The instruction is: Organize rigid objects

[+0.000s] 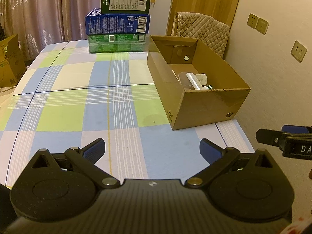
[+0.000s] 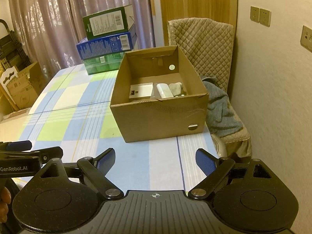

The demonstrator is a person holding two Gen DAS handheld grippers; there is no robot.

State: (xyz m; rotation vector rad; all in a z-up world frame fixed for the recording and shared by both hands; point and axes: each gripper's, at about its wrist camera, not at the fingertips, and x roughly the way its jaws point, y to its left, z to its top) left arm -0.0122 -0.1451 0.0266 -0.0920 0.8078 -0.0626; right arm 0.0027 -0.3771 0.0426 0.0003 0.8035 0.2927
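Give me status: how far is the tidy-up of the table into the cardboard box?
Done: several small items, including a white flat box and a white tube, already lie in the cardboard box. In hand: nothing; left gripper and right gripper are both open and empty. Left: nothing loose shows on the checked tablecloth; only the stack of three boxes stands at the far edge.
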